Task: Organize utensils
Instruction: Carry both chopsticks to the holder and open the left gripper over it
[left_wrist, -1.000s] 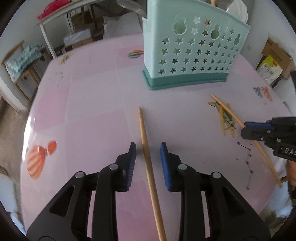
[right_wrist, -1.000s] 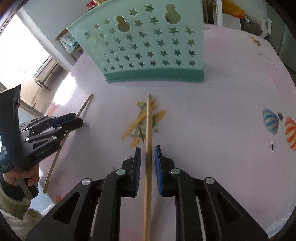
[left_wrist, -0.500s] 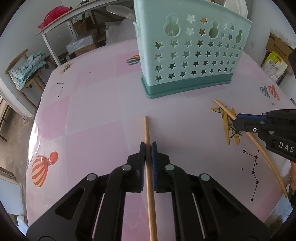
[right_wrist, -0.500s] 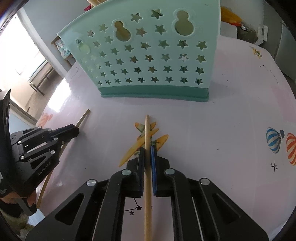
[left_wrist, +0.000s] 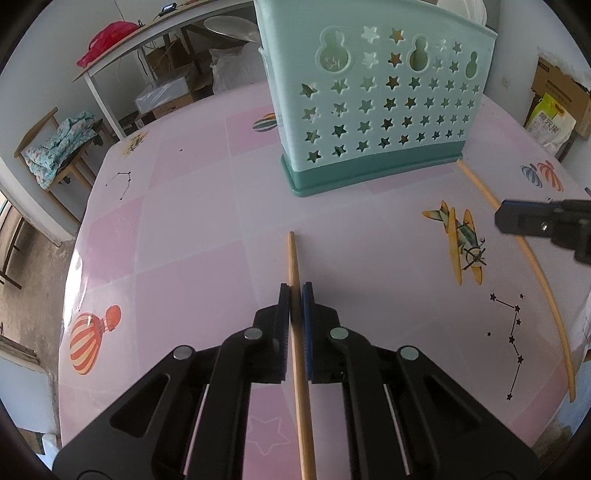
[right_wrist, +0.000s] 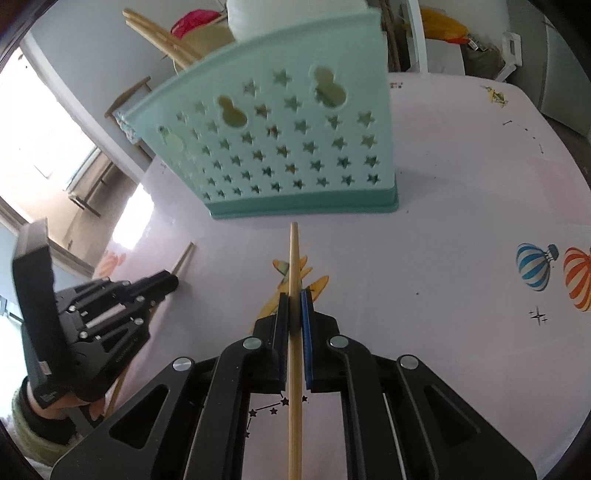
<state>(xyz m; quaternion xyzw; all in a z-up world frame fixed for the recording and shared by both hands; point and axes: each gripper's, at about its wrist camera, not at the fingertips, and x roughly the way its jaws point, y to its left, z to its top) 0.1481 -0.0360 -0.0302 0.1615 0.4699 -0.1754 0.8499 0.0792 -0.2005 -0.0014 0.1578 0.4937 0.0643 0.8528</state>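
My left gripper (left_wrist: 295, 291) is shut on a wooden chopstick (left_wrist: 293, 254) that points at the mint-green star-punched utensil basket (left_wrist: 384, 110) on the pink table. My right gripper (right_wrist: 294, 297) is shut on a second wooden chopstick (right_wrist: 294, 251), held above the table with its tip near the basket's base (right_wrist: 306, 208). The right gripper (left_wrist: 517, 221) and its chopstick (left_wrist: 543, 284) show at the right of the left wrist view. The left gripper (right_wrist: 162, 286) and its chopstick tip (right_wrist: 184, 258) show at the left of the right wrist view. Several chopsticks (right_wrist: 159, 33) stand in the basket.
The pink tablecloth (left_wrist: 184, 229) carries printed balloons and an aeroplane. A chair with cloth (left_wrist: 59, 147) and a white bench with boxes (left_wrist: 162, 88) stand beyond the table's far left. Boxes and a bag (left_wrist: 550, 122) sit at the far right.
Both grippers closed on their chopsticks and have risen from the table. The right one has moved closer to the basket.
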